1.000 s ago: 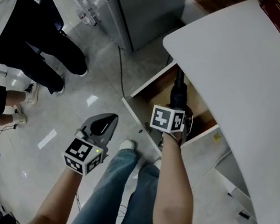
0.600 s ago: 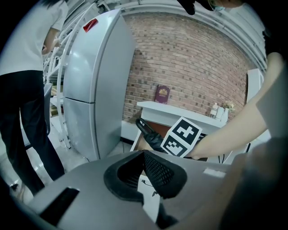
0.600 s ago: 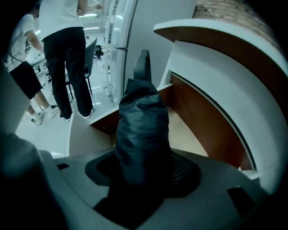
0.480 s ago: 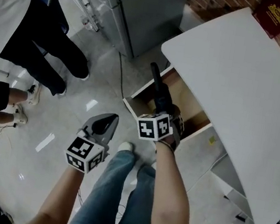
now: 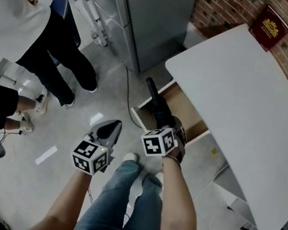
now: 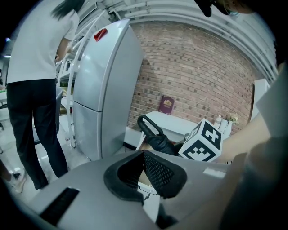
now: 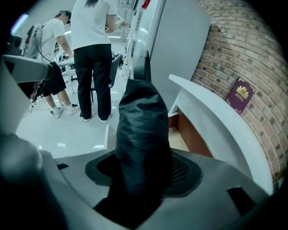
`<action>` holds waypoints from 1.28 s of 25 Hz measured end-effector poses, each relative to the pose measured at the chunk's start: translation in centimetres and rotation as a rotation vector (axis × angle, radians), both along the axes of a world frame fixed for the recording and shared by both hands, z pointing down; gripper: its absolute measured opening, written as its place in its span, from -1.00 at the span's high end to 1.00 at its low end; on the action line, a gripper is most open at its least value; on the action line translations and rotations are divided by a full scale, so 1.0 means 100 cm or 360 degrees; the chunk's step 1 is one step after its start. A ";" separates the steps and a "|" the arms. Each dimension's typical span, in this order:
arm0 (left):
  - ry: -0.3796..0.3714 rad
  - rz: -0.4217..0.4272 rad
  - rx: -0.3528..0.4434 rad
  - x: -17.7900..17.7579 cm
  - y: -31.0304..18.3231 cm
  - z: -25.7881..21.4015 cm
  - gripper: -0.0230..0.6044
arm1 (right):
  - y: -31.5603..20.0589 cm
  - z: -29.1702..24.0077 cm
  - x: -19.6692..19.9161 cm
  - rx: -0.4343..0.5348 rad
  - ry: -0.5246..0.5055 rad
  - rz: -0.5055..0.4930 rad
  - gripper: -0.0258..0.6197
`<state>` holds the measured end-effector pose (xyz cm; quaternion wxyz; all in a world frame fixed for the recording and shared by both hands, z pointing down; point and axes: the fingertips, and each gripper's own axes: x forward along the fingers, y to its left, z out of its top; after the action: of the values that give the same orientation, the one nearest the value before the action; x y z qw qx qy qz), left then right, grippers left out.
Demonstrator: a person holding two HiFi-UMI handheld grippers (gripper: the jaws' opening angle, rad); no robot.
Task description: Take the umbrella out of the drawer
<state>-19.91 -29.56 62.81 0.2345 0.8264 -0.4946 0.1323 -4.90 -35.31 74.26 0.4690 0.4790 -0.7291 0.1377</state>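
Note:
A black folded umbrella (image 5: pixel 158 106) sticks up and away from my right gripper (image 5: pixel 169 131), which is shut on its bundled cloth. Its looped handle (image 5: pixel 151 85) hangs above the left front corner of the open wooden drawer (image 5: pixel 188 112) under the white table top (image 5: pixel 243 112). In the right gripper view the umbrella (image 7: pixel 141 130) fills the space between the pads. My left gripper (image 5: pixel 111 129) floats over the floor to the left of the drawer, its jaws together and empty. From the left gripper view (image 6: pixel 145 173) I see the umbrella handle (image 6: pixel 148 128) beyond the pads.
A tall grey fridge (image 5: pixel 145 8) stands just left of the drawer. A dark red book (image 5: pixel 268 26) leans on the brick wall at the table's back. People (image 5: pixel 41 40) stand on the tiled floor at the left. The wearer's jeans-clad legs (image 5: pixel 118 200) are below.
My right gripper has risen with the umbrella, lifting it from inside the drawer and tilting its handle toward the fridge. The left gripper has risen a little.

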 end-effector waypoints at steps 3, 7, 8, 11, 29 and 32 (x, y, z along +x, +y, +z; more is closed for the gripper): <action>-0.0025 -0.0002 0.0028 0.002 0.004 -0.020 0.94 | 0.003 -0.029 -0.001 0.0033 -0.0043 -0.0046 0.13; -0.0023 -0.0010 0.0068 0.009 0.006 -0.051 0.94 | 0.011 -0.068 0.007 0.0083 -0.0058 -0.0105 0.13; -0.0019 -0.0013 0.0089 0.010 0.006 -0.060 0.94 | 0.014 -0.078 0.009 0.0093 -0.0058 -0.0116 0.13; -0.0025 -0.0023 0.0163 0.011 0.001 -0.088 0.94 | 0.019 -0.107 0.009 0.0137 -0.0090 -0.0149 0.13; 0.0002 -0.0033 0.0557 0.054 -0.002 -0.228 0.94 | 0.052 -0.288 0.065 0.0540 -0.0453 -0.0003 0.13; 0.0017 -0.0031 0.0634 0.061 -0.004 -0.252 0.94 | 0.059 -0.329 0.080 0.0671 -0.0535 0.0037 0.13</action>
<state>-13.79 -29.99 37.58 0.0703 0.8523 -0.5177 0.0251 3.06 -29.40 41.39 0.2295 0.5448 -0.8039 0.0657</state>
